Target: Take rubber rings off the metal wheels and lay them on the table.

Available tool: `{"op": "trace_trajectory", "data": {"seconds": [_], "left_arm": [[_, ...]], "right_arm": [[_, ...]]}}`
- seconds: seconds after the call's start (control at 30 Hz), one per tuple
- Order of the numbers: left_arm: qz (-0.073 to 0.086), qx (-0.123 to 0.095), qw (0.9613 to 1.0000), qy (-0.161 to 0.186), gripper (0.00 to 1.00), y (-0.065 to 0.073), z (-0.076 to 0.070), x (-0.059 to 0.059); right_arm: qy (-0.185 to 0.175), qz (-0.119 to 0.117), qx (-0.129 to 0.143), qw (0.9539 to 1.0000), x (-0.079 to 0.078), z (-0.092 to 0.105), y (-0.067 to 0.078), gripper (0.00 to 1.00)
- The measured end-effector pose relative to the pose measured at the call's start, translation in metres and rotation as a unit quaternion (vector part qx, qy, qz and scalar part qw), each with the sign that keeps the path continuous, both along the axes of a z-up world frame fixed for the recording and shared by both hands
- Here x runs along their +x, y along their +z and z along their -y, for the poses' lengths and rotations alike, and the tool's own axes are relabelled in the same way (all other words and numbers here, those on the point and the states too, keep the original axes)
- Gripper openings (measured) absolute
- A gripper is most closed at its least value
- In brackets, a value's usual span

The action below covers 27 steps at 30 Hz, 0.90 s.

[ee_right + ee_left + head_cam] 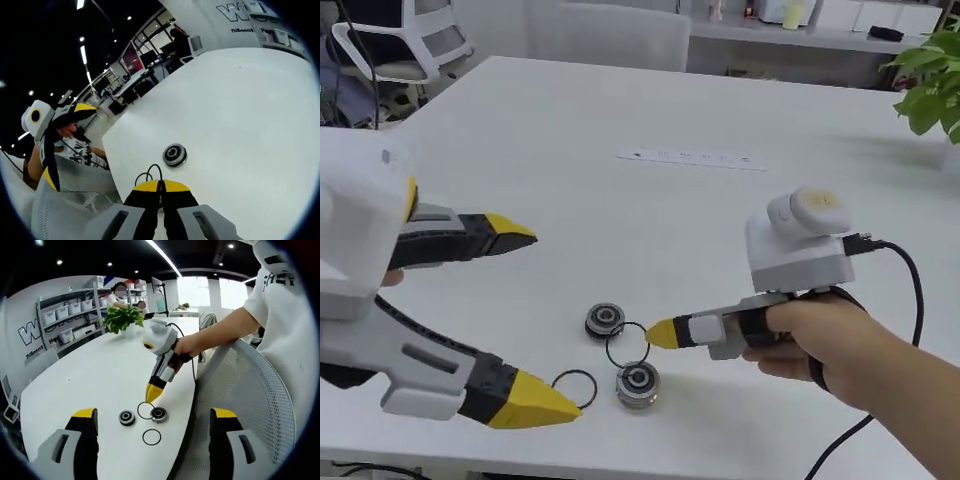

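**Ring held between the wheels.** Your right gripper (658, 333), jaws pressed together, pinches a ring (625, 346). The ring reaches out from the tip toward your left, low over the table (620, 200), between the far wheel (605, 320) and the near wheel (638, 385). A loose ring (575, 388) lies flat just left of the near wheel. Your left gripper (523, 318) is spread wide and empty, farther left. To lay the ring down, you will likely need to clear both wheels.

Prob. office/lab: white table (620, 110), bin shelves (67, 315), desk chair (420, 35).
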<state>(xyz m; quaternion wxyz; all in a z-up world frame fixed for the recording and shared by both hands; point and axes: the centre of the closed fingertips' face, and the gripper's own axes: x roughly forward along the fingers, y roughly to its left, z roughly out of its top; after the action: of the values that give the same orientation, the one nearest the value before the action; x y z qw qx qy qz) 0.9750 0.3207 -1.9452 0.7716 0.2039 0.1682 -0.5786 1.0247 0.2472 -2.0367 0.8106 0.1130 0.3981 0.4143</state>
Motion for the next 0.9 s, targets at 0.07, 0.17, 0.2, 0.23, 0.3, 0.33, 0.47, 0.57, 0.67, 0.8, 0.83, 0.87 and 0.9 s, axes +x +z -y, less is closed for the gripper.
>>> {"op": "trace_trajectory", "data": {"seconds": [0.07, 0.17, 0.2, 0.23, 0.3, 0.33, 0.47, 0.57, 0.67, 0.8, 0.83, 0.87, 0.9], "left_arm": [[-0.002, 0.004, 0.9999, 0.012, 0.91, -0.004, -0.008, 0.0], [-0.002, 0.007, 0.9995, 0.031, 0.91, -0.009, -0.018, 0.003], [-0.004, 0.006, 0.9993, 0.037, 0.91, -0.009, -0.021, 0.004], [-0.007, 0.002, 0.9989, 0.047, 0.91, -0.01, -0.025, 0.005], [-0.009, -0.002, 0.9985, 0.054, 0.91, -0.011, -0.028, 0.006], [-0.01, -0.003, 0.9982, 0.06, 0.91, -0.012, -0.031, 0.007], [-0.013, -0.011, 0.9969, 0.077, 0.9, -0.014, -0.039, 0.008], [-0.02, -0.013, 0.9963, 0.083, 0.91, -0.017, -0.041, 0.007], [-0.022, -0.011, 0.9962, 0.083, 0.91, -0.021, -0.042, 0.005], [-0.03, -0.009, 0.9963, 0.08, 0.9, -0.028, -0.04, 0.002], [-0.031, -0.007, 0.9963, 0.079, 0.9, -0.029, -0.039, 0.002], [-0.032, -0.006, 0.9964, 0.078, 0.9, -0.03, -0.039, 0.001], [-0.032, -0.006, 0.9964, 0.078, 0.9, -0.031, -0.039, 0.001]], "right_arm": [[0.002, 0.002, 0.001, 1.0, 0.001, -0.002, 0.002, 0.0], [0.004, 0.004, 0.004, 1.0, 0.002, -0.004, 0.004, 0.0], [0.005, 0.005, 0.006, 1.0, 0.002, -0.005, 0.004, 0.0], [0.006, 0.005, 0.008, 0.9999, 0.002, -0.006, 0.005, 0.0], [0.01, 0.005, 0.01, 0.9999, 0.001, -0.009, 0.006, 0.0], [0.012, 0.006, 0.011, 0.9998, 0.001, -0.011, 0.007, 0.0], [0.022, 0.005, 0.017, 0.9996, -0.003, -0.017, 0.009, 0.0], [0.034, 0.007, 0.016, 0.9993, -0.007, -0.024, 0.008, 0.0], [0.046, 0.012, 0.01, 0.9988, -0.01, -0.029, 0.007, 0.0], [0.059, 0.015, 0.005, 0.9982, -0.015, -0.035, 0.003, 0.0], [0.063, 0.015, 0.004, 0.9979, -0.016, -0.036, 0.002, 0.0], [0.067, 0.016, 0.003, 0.9976, -0.018, -0.038, 0.001, 0.0], [0.069, 0.017, 0.001, 0.9974, -0.018, -0.039, -0.001, 0.0]]}}
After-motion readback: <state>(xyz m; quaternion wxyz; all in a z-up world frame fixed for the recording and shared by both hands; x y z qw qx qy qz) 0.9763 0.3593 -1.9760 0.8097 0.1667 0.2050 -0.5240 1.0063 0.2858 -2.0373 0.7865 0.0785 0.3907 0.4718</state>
